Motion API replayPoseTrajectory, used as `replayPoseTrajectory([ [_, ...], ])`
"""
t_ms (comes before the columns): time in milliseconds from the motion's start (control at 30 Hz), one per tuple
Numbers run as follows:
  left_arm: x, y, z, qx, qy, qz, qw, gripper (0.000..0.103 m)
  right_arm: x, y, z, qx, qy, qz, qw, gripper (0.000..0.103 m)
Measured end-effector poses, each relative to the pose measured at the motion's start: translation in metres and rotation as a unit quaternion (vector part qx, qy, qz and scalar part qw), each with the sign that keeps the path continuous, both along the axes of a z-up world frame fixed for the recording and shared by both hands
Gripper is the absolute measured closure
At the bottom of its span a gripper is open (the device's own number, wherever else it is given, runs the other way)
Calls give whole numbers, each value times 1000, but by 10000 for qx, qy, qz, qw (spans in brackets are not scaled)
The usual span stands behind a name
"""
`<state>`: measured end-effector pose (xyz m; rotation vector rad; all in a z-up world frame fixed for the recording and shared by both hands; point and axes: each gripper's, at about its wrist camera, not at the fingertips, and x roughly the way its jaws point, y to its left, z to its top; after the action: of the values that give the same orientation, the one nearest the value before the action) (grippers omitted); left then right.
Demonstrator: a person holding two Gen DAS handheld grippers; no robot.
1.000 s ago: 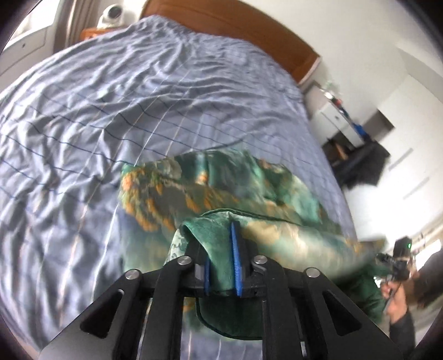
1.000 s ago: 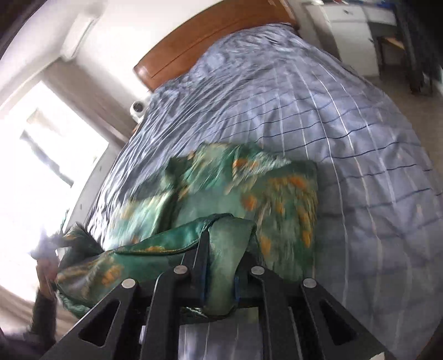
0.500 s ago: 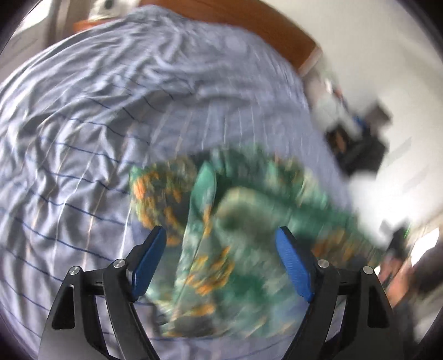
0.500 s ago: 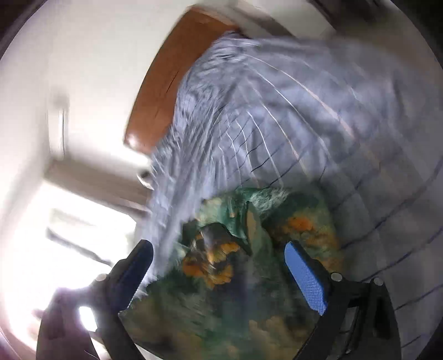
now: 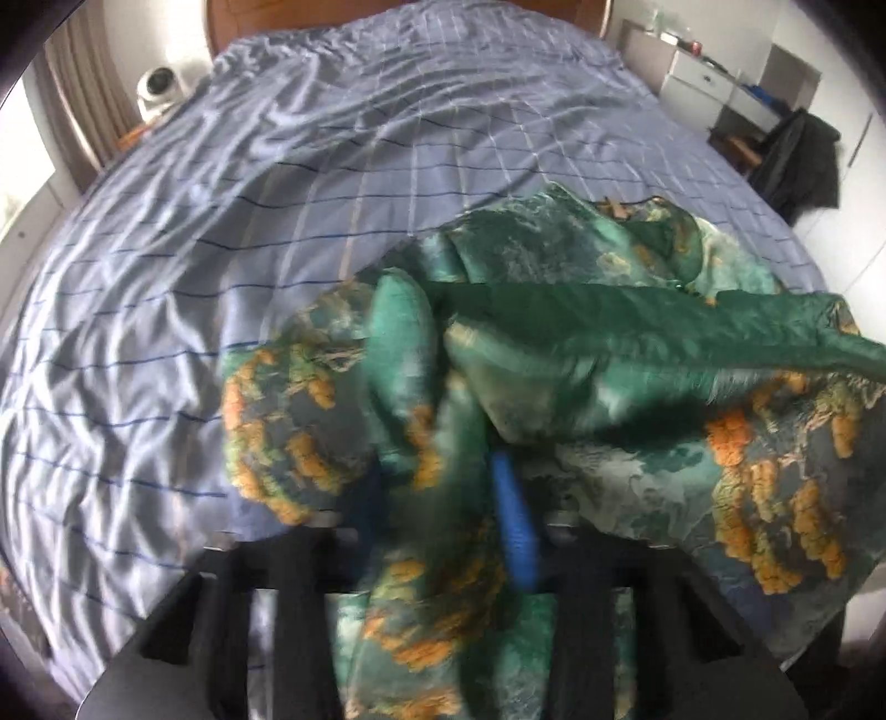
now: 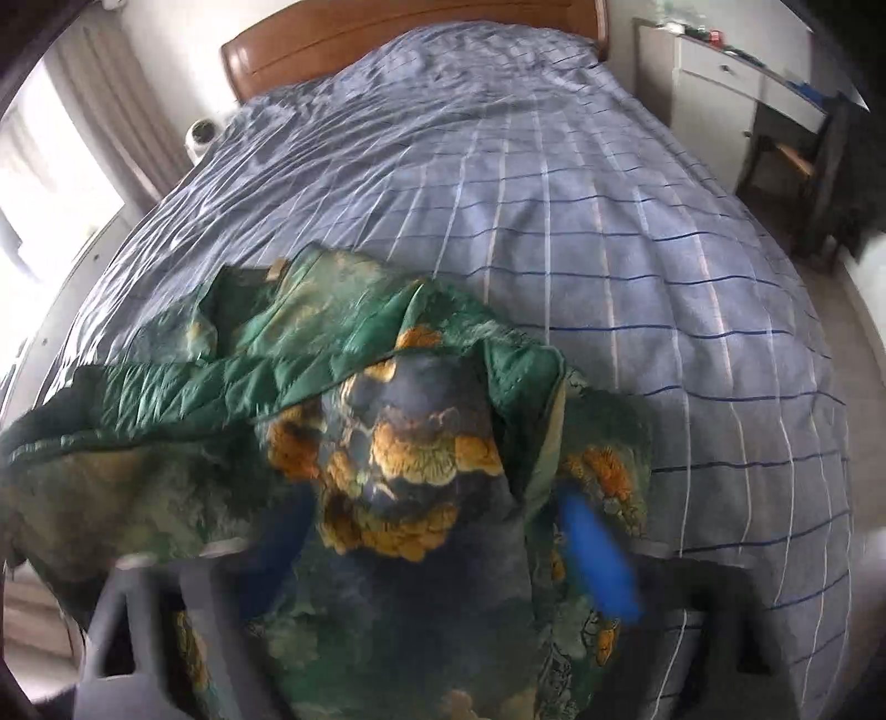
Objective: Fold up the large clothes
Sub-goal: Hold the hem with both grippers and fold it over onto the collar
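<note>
**Glossy quilted garment bunched on the checked bedspread**

We see the green, orange-flowered garment (image 5: 554,354) crumpled low in frame on the wrinkled blue bedspread (image 5: 277,221). Our left gripper (image 5: 443,515) and right gripper (image 6: 432,554) have just been closing, pinching folds between the blurred jaws. The wooden headboard (image 6: 387,39) sits at the top.

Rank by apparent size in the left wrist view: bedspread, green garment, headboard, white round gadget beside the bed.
1. bedspread
2. green garment, though its nearness to the camera inflates it
3. headboard, mostly cut off by the frame
4. white round gadget

Both wrist cameras look steeply down from close above the bed (image 5: 387,166), facing its headboard (image 6: 387,33) at frame top
</note>
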<state>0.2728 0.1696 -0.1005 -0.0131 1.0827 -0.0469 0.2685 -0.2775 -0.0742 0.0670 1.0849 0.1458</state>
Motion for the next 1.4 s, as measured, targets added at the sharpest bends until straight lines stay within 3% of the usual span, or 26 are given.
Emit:
replayPoseTrajectory([
  [100, -14, 14, 6, -193, -158, 297, 9992, 87, -5, -1, 6, -246, -245, -76, 9994, 83],
  [200, -28, 24, 12, -409, -343, 474, 9974, 91, -21, 3, 20, -398, -550, -7, 9977, 86],
  [633, -59, 30, 67, -654, -1169, 649, 9889, 94, -57, 3, 79, -390, -1475, 62, 9883, 89],
  [833, -32, 30, 93, -556, -1549, 699, 9839, 94, -48, 5, 106, -612, -1904, 42, 9798, 90],
  [1000, 13, 36, 100, -579, -1769, 996, 9775, 94, -9, 1, 122, -792, -2204, -182, 9720, 91],
  [1100, 37, 36, 92, -346, -1851, 1045, 9765, 94, 20, -3, 117, -837, -2113, -271, 9735, 91],
  [1200, 59, 36, 63, -121, -1652, 1157, 9794, 94, 49, -2, 99, -1075, -1994, -266, 9736, 91],
  [1333, 81, 42, -9, 109, -1056, 1381, 9847, 93, 81, -6, 41, -1261, -1485, -402, 9800, 91],
  [1400, 84, 47, -47, 72, -846, 1433, 9860, 91, 90, -8, -2, -1386, -1124, -485, 9827, 91],
])
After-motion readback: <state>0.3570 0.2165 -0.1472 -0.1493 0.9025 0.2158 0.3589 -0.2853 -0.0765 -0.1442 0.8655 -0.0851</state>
